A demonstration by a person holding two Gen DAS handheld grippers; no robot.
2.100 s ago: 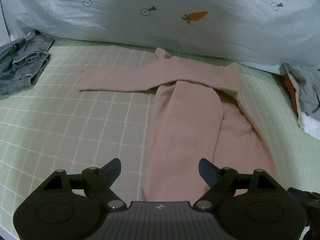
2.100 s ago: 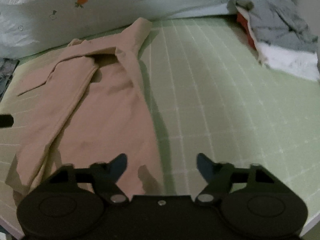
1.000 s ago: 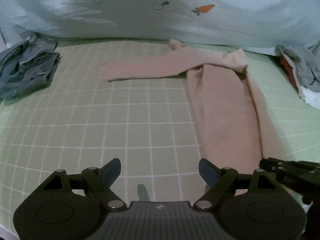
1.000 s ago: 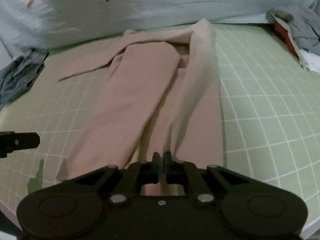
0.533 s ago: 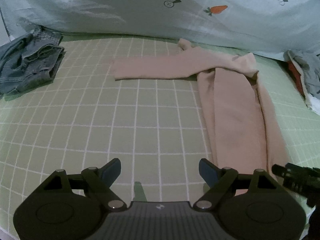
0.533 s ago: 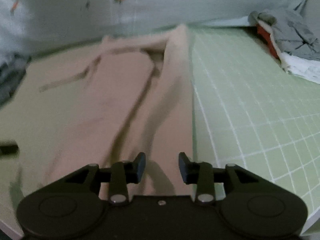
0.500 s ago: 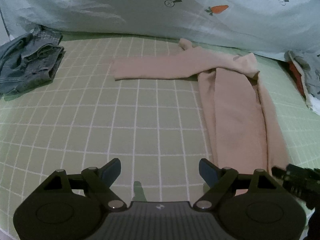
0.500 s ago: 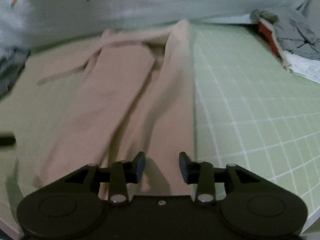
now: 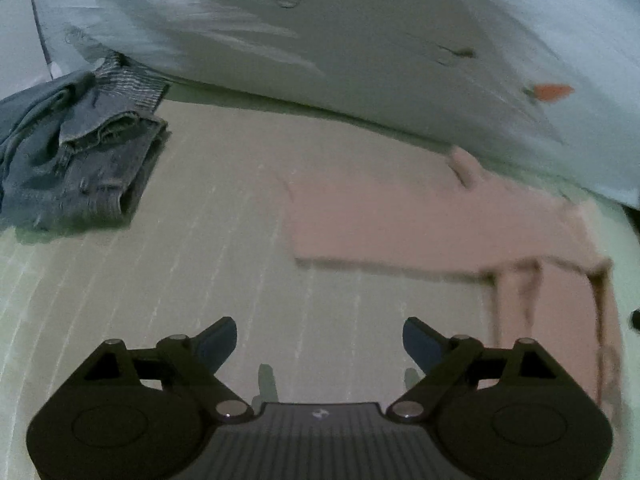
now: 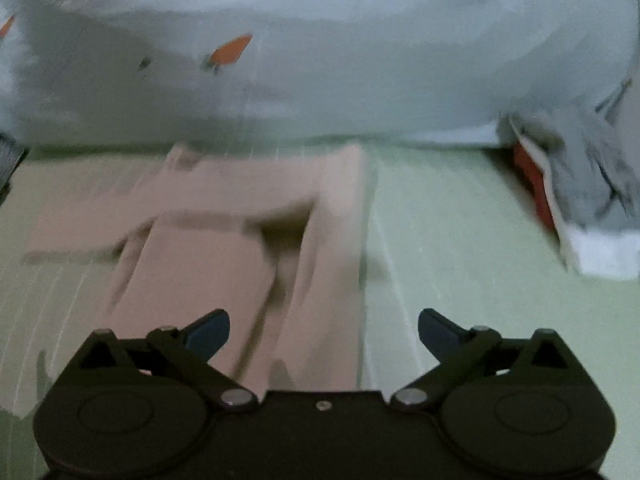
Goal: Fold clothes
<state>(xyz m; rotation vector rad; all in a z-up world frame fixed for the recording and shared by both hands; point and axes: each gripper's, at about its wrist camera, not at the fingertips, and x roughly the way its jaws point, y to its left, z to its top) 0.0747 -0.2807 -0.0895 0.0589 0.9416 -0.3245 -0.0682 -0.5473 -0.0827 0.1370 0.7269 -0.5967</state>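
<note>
Right wrist: pink garment (image 10: 208, 264) lies beneath wide-spread, empty fingers (image 10: 208, 334).

A bedroom: green checked bedsheet (image 9: 200, 264) beneath a carrot-print quilt (image 10: 320, 72).

I see a green grid-lined bed sheet (image 9: 224, 240), motion-blurred. On it: pink garment (image 10: 224, 248) flat with one sleeve stretched left, denim pile (image 9: 80, 160) far left, grey-and-white clothes heap (image 10: 592, 184) far right, carrot-print duvet (image 9: 360, 48) along the back.
</note>
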